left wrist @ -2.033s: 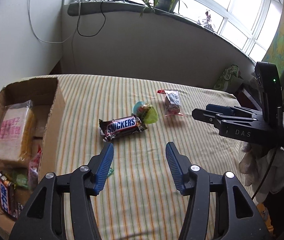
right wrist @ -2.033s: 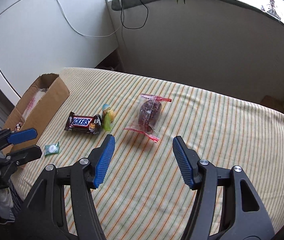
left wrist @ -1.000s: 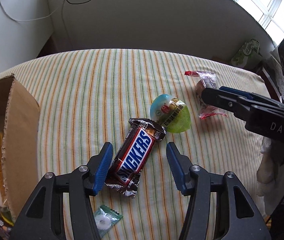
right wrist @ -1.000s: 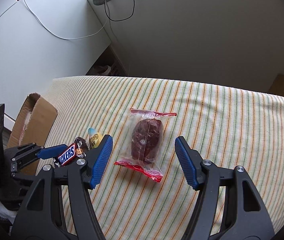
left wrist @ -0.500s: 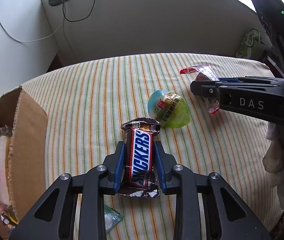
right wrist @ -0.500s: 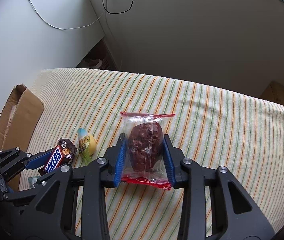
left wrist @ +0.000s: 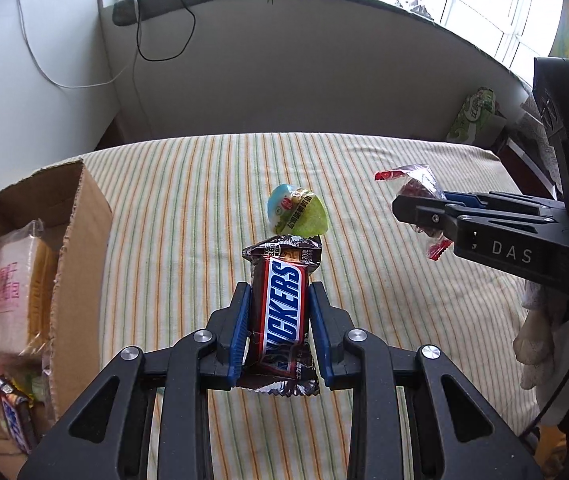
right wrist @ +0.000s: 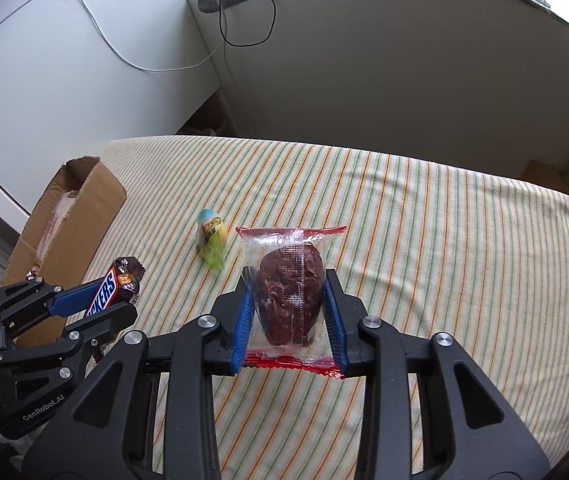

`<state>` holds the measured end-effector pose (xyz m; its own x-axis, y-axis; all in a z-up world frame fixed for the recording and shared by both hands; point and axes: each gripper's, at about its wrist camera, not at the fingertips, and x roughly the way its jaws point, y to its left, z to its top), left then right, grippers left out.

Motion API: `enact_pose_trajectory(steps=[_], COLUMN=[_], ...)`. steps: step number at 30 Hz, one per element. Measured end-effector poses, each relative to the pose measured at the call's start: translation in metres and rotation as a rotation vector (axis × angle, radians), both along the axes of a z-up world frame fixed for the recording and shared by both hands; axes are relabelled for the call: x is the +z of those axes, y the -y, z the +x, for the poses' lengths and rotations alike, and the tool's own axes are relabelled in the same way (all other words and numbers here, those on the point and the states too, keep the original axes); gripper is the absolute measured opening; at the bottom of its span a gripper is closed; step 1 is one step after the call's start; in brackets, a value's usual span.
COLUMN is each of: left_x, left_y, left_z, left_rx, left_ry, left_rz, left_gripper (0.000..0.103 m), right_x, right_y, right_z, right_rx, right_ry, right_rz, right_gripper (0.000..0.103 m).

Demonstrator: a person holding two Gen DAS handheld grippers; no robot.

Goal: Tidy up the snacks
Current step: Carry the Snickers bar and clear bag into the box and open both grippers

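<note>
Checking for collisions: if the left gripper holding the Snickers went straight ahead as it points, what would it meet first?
Probably the green and blue egg-shaped snack packet, lying on the striped cloth just beyond the brown Snickers bar clamped in the left gripper; its height above the cloth is unclear.

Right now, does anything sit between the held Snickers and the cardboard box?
Nothing visible does. The left claw grips the Snickers bar, and only bare striped cloth lies between it and the box's near wall.
</note>
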<state>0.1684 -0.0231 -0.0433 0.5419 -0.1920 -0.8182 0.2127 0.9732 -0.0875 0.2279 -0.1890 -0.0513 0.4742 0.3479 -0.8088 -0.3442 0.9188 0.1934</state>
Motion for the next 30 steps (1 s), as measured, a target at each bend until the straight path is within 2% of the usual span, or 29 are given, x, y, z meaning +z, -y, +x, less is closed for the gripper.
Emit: enact_pose_trajectory(steps=[8,15,21,30], left_x=[0.019,0.03,0.034,0.04], left_y=[-0.022,-0.052,-0.081,-0.148], left_z=[-0.024,-0.052,-0.068,-0.087], left_rx=[0.024,0.068,0.111,0.212], left_ry=[0.055,0.111,0.138,0.156], left_rz=[-0.028,-0.041,-0.046,-0.047], left_gripper=[0.028,0.028,0.028,0.027], right_x=[0.028,0.046,0.053,0.057], right_y=[-0.013,-0.046,-0.086,-0.15], right_z=[-0.034,-0.059,-0.074,-0.085], right_rx=[0.036,0.096,0.163,0.254], right_ry=[0.046,0.078,0.09,0.095], right_rz=[0.008,0.013,0.018,0.028], right_gripper=[0.034,0.034,0.034,0.034])
